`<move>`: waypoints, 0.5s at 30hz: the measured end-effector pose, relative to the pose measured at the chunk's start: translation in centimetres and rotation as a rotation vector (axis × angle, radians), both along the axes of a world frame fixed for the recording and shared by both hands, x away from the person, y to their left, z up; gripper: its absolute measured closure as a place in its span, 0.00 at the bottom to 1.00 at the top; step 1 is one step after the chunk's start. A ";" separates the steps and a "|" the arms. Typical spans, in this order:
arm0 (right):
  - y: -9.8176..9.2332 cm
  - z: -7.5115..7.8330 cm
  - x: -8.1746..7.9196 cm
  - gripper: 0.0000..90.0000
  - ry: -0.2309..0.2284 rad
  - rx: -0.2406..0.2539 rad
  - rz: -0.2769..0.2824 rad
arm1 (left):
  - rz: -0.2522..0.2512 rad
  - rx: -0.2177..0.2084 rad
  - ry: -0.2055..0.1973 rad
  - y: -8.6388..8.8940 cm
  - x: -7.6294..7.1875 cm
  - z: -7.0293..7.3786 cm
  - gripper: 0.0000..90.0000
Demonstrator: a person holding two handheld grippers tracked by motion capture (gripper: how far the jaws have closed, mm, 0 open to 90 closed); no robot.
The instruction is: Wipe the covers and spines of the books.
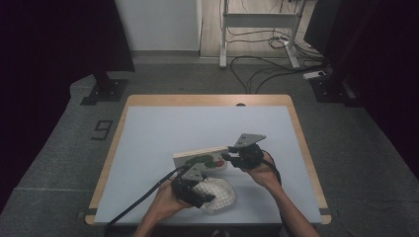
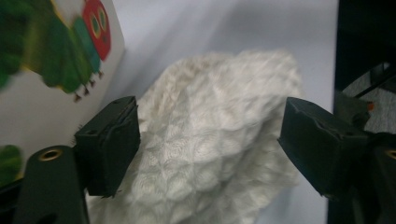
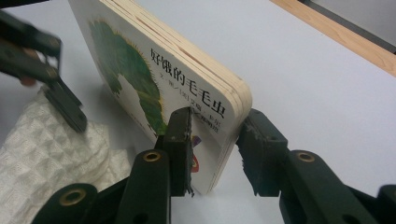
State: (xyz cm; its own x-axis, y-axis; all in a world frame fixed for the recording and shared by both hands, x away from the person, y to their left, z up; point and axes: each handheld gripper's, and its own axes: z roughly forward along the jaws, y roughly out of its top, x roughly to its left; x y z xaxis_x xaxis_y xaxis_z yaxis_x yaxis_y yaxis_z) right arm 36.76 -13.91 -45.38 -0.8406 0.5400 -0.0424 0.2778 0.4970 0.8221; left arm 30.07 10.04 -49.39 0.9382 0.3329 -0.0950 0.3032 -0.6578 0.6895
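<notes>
Right claw is clamped on the lower corner of the board book, one jaw on the caterpillar cover, the other on the back, pads pressing the thick page stack from both sides. Looks like that grip is what props the book up on its edge w/ the cover tilted toward the person, so the face is exposed for wiping, I'd say. In the high view the book sits mid-tabletop, slightly toward the near edge, w/ the right claw at its right end. Left claw hangs over the white waffle cloth, jaws fairly wide, one either side of the bunched fabric; pads don't seem to press it, so not a grip as far as I can tell, more a straddle. From above, the left claw is near the front edge, w/ the cloth heaped just under and beside it, right next to the book's lower side. Cloth is close to the cover but whether it touches, can't say. Guess: left side is lining up to pinch the cloth and bring it to the cover. Around: pale tabletop w/ wooden rim, otherwise bare; grey floor beyond, a number mark on the floor at left, a desk frame and loose cables at the back, well apart from the work. In the way: the soft heap itself may slip out of wide jaws, and the trailing cable of the left claw runs off the near edge, clear of the book.
</notes>
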 end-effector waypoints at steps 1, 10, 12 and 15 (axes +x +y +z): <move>0.0 0.0 0.0 0.71 0.000 0.001 -0.001 | -0.001 0.005 0.006 -0.1 0.0 -0.3 0.27; 0.0 -0.1 -0.1 0.71 0.000 0.006 0.000 | 0.002 0.057 -0.025 -0.5 0.0 -1.3 0.61; 0.0 -0.1 -0.1 0.71 0.000 0.008 0.000 | 0.002 0.060 -0.032 -0.4 -0.1 -1.1 0.71; 0.0 -0.1 -0.1 0.71 0.001 0.008 -0.002 | 0.004 0.054 -0.030 -0.3 -0.2 -0.7 0.77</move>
